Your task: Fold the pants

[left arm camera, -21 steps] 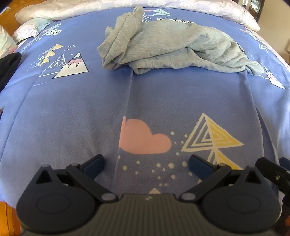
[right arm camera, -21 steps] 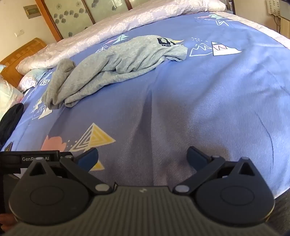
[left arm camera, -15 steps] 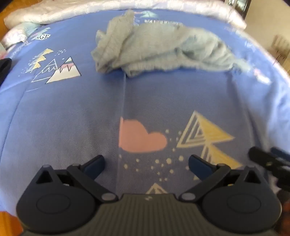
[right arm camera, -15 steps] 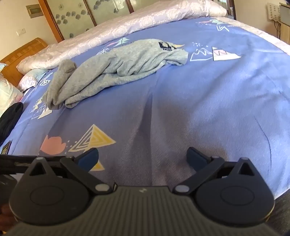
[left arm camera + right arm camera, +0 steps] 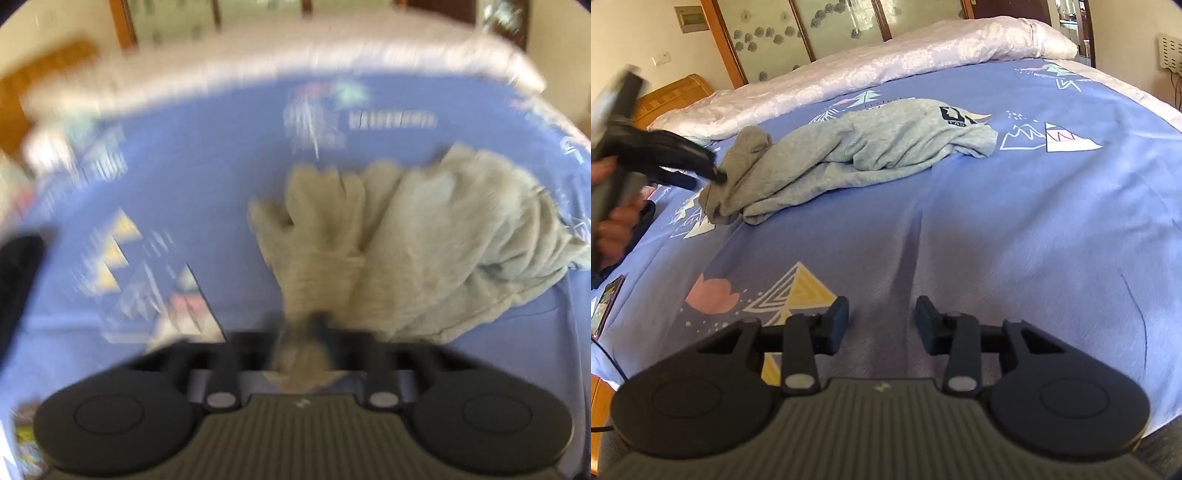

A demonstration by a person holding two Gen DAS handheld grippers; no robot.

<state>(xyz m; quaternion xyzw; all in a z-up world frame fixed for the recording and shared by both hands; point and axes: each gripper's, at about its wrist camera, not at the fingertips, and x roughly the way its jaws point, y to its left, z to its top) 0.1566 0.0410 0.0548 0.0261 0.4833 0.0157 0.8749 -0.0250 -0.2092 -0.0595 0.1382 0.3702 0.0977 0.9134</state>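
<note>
Through my left wrist, blurred: my left claw (image 5: 306,332) is clamped on a bunched end of the grey pants (image 5: 424,240), which sprawl ahead and rightward on the bed (image 5: 221,206).

Through my right wrist: my right claw (image 5: 882,321) gapes empty; the pants lie well ahead. Soft, light, floppy cloth, I judge; best held at the waistband or hems.

This is a bedroom in a home. A big bed (image 5: 1015,229) fills most of the view, with a blue cover that has little mountains, trees and pink clouds on it. A pale flowery quilt (image 5: 886,66) lies bunched along the far side. A wooden headboard (image 5: 676,92) stands at one end. Behind the bed are doors (image 5: 798,33) with wooden frames and frosted flower glass, maybe a closet.
</note>
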